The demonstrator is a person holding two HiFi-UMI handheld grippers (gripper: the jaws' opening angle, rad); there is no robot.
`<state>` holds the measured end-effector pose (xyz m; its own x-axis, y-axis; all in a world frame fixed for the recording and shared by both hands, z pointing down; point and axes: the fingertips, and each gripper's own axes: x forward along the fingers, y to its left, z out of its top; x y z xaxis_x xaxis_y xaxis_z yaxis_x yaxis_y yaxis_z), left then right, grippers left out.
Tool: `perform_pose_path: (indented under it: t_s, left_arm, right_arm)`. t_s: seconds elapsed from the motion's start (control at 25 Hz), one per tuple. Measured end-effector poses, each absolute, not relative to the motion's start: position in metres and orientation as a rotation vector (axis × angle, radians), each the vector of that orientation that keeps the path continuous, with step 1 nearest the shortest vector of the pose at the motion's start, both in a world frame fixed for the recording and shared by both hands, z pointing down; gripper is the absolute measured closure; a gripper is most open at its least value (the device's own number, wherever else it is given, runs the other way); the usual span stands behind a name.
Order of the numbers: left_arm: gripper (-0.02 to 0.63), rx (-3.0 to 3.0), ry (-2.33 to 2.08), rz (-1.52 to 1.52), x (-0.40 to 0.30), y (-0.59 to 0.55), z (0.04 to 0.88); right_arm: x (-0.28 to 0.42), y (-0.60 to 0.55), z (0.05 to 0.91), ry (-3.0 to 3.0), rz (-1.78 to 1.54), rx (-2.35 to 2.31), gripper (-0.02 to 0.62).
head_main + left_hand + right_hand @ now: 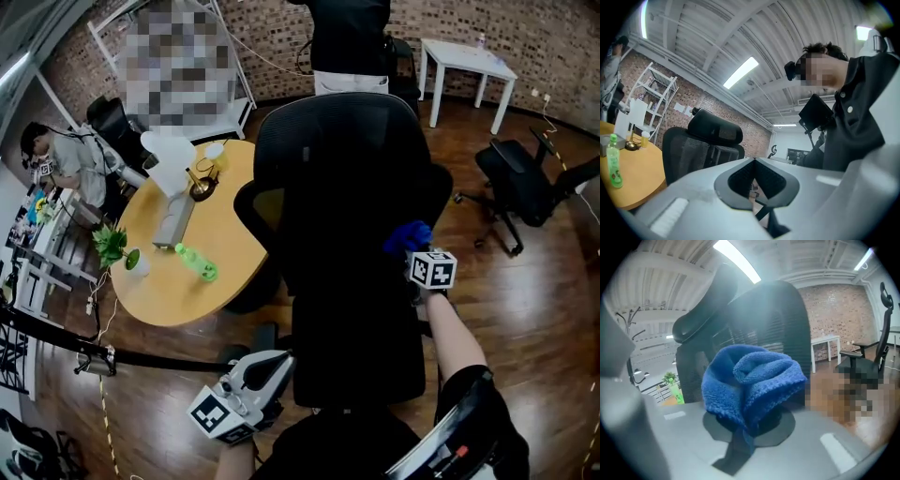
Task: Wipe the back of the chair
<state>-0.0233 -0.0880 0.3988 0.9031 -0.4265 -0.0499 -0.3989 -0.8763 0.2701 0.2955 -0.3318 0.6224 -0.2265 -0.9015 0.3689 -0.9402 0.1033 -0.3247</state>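
A black mesh office chair (347, 187) stands in front of me with its back towards me. My right gripper (413, 249) is at the right edge of that back, about halfway up, shut on a bunched blue cloth (407, 234). In the right gripper view the cloth (750, 380) bulges out of the right gripper (750, 420), with the chair's back (759, 315) close behind it; I cannot tell if they touch. My left gripper (277, 364) hangs low beside the seat, shut and holding nothing. It points upward (754, 161), with the chair (701, 150) to its left.
A round wooden table (178, 291) left of the chair carries a green bottle (195, 261) and a potted plant (117, 246). A second black chair (516, 183) and a white table (464, 58) are at the right. One person sits far left (61, 159); another stands behind the chair (349, 37).
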Motion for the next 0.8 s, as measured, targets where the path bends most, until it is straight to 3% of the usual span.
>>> perform_pose_path:
  t_s: [0.48,0.64,0.8]
  left_arm:
    - [0.601,2.829,-0.458,-0.163,0.0,-0.097,0.405]
    - [0.601,2.823,-0.463,-0.182,-0.005,-0.097,0.403]
    - [0.601,2.807,-0.535,-0.183,-0.025,-0.097,0.403]
  right_arm:
    - [0.423,-0.261,0.642,-1.719,0.762,2.207,0.543]
    - [0.419,-0.258,0.648,-1.678,0.726,2.163,0.543]
    - [0.366,-0.283,0.663,-1.775,0.723,2.032,0.543]
